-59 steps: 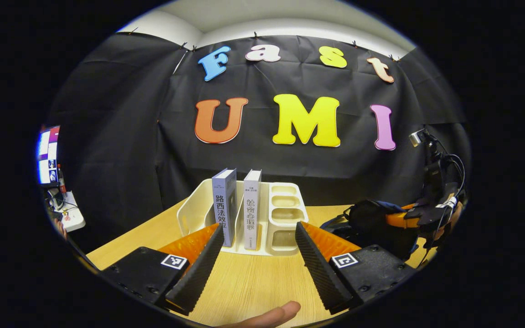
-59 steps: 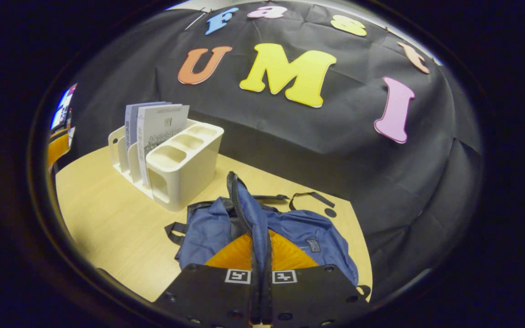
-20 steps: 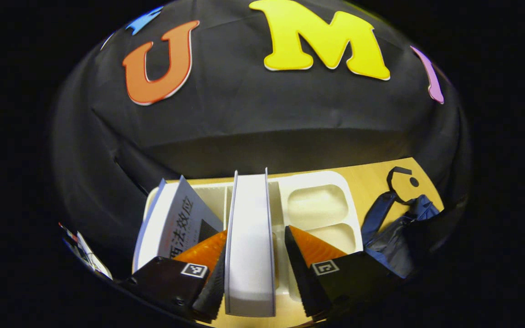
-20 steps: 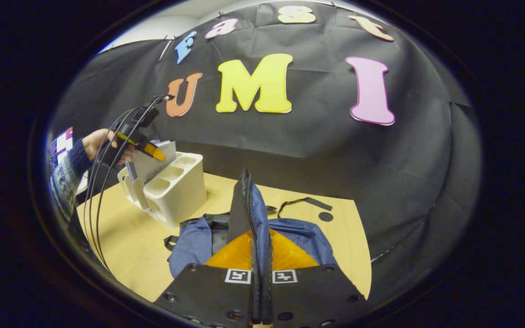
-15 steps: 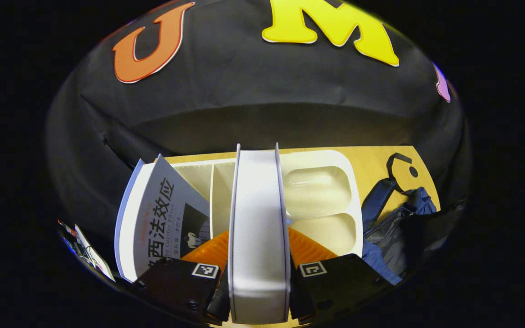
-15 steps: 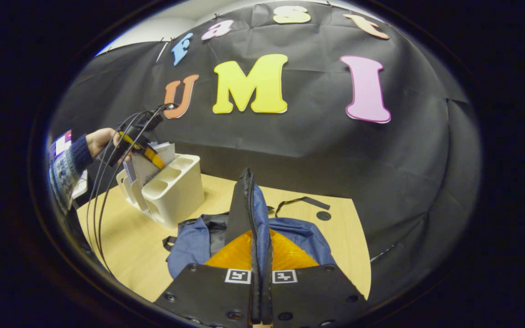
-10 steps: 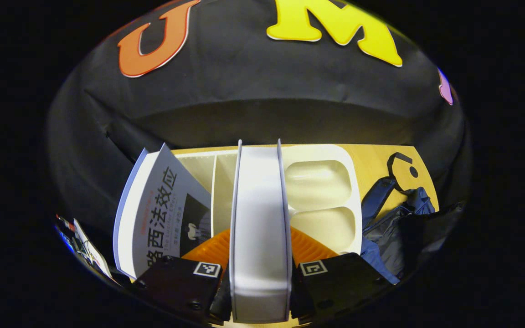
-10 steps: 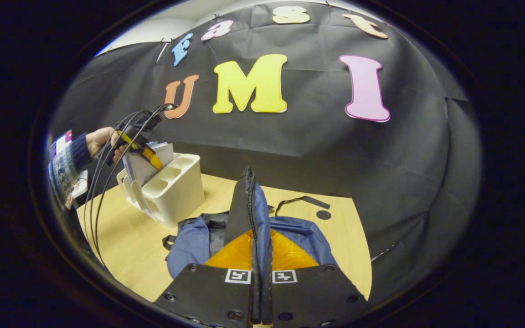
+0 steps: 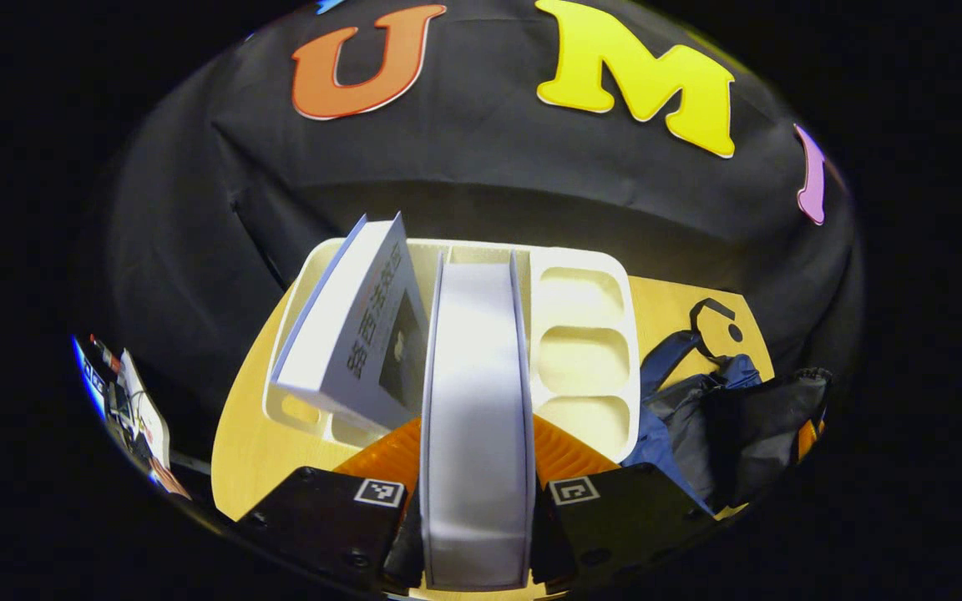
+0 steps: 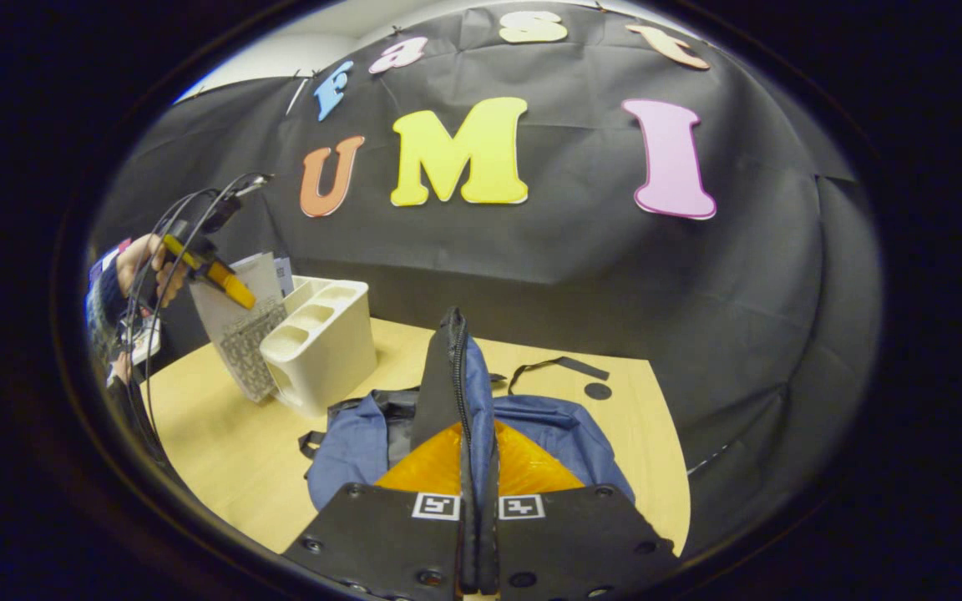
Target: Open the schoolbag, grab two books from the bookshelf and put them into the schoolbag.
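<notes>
**White book clamped, bag flap pinched**

White page edges of the book (image 9: 476, 417) face the left gripper (image 9: 476, 534), whose fingers press both covers; its long axis runs away from the camera, above the bookshelf (image 9: 585, 334). A second book (image 9: 364, 325) leans left, its cover printed with Chinese characters. The right gripper (image 10: 478, 509) is closed on the schoolbag (image 10: 531, 421) flap, held upright.

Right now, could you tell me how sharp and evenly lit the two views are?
Left gripper view: the held book looms large and washed out, and the bookshelf bows with fisheye distortion. Right gripper view: the schoolbag is sharp, the rim dim.
</notes>
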Demonstrator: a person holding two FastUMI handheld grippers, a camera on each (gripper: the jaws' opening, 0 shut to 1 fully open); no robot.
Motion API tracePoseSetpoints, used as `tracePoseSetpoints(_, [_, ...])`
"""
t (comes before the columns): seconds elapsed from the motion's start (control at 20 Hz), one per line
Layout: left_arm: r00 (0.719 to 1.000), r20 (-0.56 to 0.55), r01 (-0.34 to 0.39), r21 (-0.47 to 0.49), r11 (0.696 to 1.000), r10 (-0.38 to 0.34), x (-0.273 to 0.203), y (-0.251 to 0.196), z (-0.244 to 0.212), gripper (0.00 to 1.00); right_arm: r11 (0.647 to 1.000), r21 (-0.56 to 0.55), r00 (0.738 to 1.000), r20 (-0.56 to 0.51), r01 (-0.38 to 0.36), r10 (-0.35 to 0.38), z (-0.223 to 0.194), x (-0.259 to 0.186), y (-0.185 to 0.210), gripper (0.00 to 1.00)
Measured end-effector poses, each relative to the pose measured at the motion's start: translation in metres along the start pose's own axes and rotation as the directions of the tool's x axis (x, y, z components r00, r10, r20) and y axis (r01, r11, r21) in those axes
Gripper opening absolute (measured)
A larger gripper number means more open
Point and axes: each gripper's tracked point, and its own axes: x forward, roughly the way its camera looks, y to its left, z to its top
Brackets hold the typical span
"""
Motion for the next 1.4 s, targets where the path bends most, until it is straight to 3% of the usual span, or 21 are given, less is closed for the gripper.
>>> tracePoseSetpoints(0.15, [0.999, 0.021, 0.034, -0.072, 0.997, -0.032, -0.028, 0.002, -0.023, 0.48, 0.999, 0.038, 1.000, -0.002, -0.015, 0.015, -0.002, 0.004, 0.001, 0.02])
tracePoseSetpoints(0.5, [0.983, 0.095, 0.171, -0.127, 0.977, -0.160, -0.088, -0.015, -0.074, 0.48, 0.997, 0.068, 0.999, -0.003, -0.035, 0.035, -0.007, 0.010, 0.002, 0.02])
tracePoseSetpoints(0.7, [0.952, 0.110, 0.303, -0.210, 0.930, -0.286, -0.104, -0.039, -0.100, 0.49, 0.997, 0.068, 0.999, -0.002, -0.034, 0.034, -0.008, 0.010, 0.001, 0.02])
tracePoseSetpoints(0.75, [0.945, 0.101, 0.326, -0.227, 0.918, -0.310, -0.105, -0.045, -0.107, 0.53, 0.997, 0.069, 0.999, -0.003, -0.031, 0.032, -0.010, 0.010, 0.001, 0.02])
tracePoseSetpoints(0.8, [0.938, 0.097, 0.346, -0.236, 0.908, -0.333, -0.107, -0.052, -0.112, 0.48, 0.997, 0.073, 1.000, -0.003, -0.030, 0.030, -0.009, 0.010, 0.001, 0.02])
tracePoseSetpoints(0.85, [0.930, 0.100, 0.368, -0.246, 0.897, -0.354, -0.107, -0.060, -0.115, 0.53, 0.996, 0.079, 0.999, -0.003, -0.033, 0.033, -0.008, 0.009, 0.003, 0.02])
tracePoseSetpoints(0.9, [0.922, 0.094, 0.387, -0.260, 0.885, -0.376, -0.104, -0.068, -0.118, 0.48, 0.996, 0.082, 1.000, -0.005, -0.030, 0.031, -0.007, 0.008, 0.004, 0.02])
tracePoseSetpoints(1.05, [0.891, 0.067, 0.447, -0.294, 0.845, -0.449, -0.097, -0.097, -0.127, 0.48, 0.996, 0.085, 1.000, 0.002, -0.025, 0.025, -0.002, 0.005, 0.005, 0.02])
tracePoseSetpoints(1.15, [0.880, 0.046, 0.464, -0.295, 0.835, -0.473, -0.094, -0.109, -0.131, 0.49, 0.996, 0.092, 1.000, 0.005, -0.015, 0.015, 0.000, 0.002, 0.002, 0.02])
tracePoseSetpoints(1.2, [0.879, 0.049, 0.467, -0.293, 0.834, -0.474, -0.093, -0.112, -0.130, 0.44, 0.994, 0.107, 1.000, 0.002, -0.009, 0.009, 0.001, 0.001, -0.001, 0.02])
tracePoseSetpoints(1.25, [0.875, 0.059, 0.475, -0.292, 0.830, -0.480, -0.094, -0.117, -0.128, 0.49, 0.992, 0.123, 1.000, -0.001, -0.006, 0.007, 0.002, -0.001, -0.003, 0.02])
tracePoseSetpoints(1.4, [0.852, 0.091, 0.517, -0.308, 0.799, -0.516, -0.096, -0.136, -0.119, 0.49, 0.990, 0.144, 1.000, 0.011, 0.002, -0.004, 0.009, -0.006, -0.012, 0.02])
